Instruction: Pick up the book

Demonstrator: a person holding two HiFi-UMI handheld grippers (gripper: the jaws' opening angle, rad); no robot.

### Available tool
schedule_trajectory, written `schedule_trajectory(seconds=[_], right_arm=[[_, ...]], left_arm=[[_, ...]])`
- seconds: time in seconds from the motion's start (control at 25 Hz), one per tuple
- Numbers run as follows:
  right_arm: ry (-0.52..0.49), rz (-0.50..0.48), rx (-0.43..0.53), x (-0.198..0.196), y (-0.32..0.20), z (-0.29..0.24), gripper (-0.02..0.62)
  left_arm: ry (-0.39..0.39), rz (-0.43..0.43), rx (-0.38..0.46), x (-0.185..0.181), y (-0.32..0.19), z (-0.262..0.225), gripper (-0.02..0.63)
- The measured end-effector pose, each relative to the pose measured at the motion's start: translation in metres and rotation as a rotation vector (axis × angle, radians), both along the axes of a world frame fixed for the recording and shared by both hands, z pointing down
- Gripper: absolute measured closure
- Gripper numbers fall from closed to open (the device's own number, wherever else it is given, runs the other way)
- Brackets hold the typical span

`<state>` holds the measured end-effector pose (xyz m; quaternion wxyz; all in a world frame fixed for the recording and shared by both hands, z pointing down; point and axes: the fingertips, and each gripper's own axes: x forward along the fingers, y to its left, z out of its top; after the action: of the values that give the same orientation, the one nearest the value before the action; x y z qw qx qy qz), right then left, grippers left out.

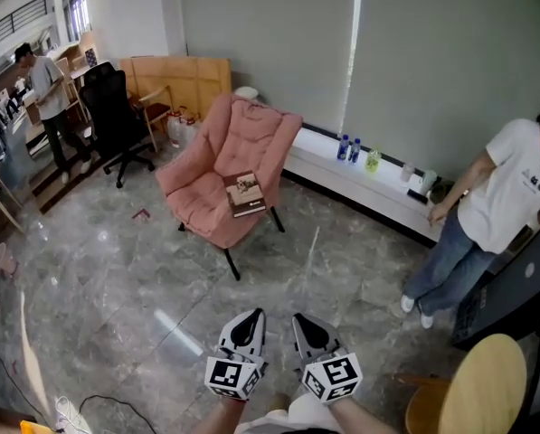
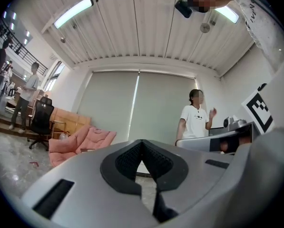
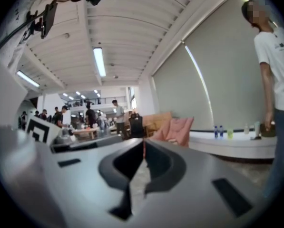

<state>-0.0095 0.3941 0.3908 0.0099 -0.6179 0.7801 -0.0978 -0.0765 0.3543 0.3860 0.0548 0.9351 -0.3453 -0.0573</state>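
Note:
A brown book (image 1: pixel 245 193) lies flat on the seat of a pink folding chair (image 1: pixel 217 181) in the middle of the head view. My two grippers are side by side at the bottom of that view, well short of the chair. The left gripper (image 1: pixel 249 317) has its jaws closed together and nothing between them. The right gripper (image 1: pixel 302 320) is shut too and empty. In the left gripper view the pink chair (image 2: pixel 80 142) shows low at the left, beyond the shut left gripper (image 2: pixel 142 142). The right gripper view has the chair (image 3: pixel 176 128) straight ahead past the shut right gripper (image 3: pixel 144 142).
A person in a white shirt (image 1: pixel 505 208) stands at the right by a low white ledge (image 1: pixel 360 186) with bottles (image 1: pixel 348 148). A black office chair (image 1: pixel 118 116) and wooden panels (image 1: pixel 175 81) are behind the pink chair. A round wooden stool (image 1: pixel 479 389) is at my right.

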Motion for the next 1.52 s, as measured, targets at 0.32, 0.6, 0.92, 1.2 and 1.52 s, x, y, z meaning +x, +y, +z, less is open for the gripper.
schedule_trajectory(seconds=[0.32, 0.6, 0.92, 1.2, 1.52], right_arm=[[-0.006, -0.059, -0.001, -0.013, -0.035, 0.001, 0.581], [-0.013, -0.09, -0.004, -0.006, -0.079, 0.01, 0.581], [-0.014, -0.11, 0.001, 0.014, -0.15, 0.013, 0.581], [-0.024, -0.122, -0.02, 0.034, -0.208, 0.016, 0.581], [-0.021, -0.158, -0.039, 0.046, -0.265, 0.022, 0.581]], left_arm=[[-0.005, -0.07, -0.008, -0.019, -0.027, 0.006, 0.584], [-0.003, -0.093, -0.013, -0.009, -0.068, 0.014, 0.584], [-0.016, -0.096, -0.017, 0.015, -0.134, 0.019, 0.584], [-0.021, -0.103, -0.031, 0.037, -0.192, 0.022, 0.584], [-0.019, -0.13, -0.049, 0.052, -0.25, 0.029, 0.584]])
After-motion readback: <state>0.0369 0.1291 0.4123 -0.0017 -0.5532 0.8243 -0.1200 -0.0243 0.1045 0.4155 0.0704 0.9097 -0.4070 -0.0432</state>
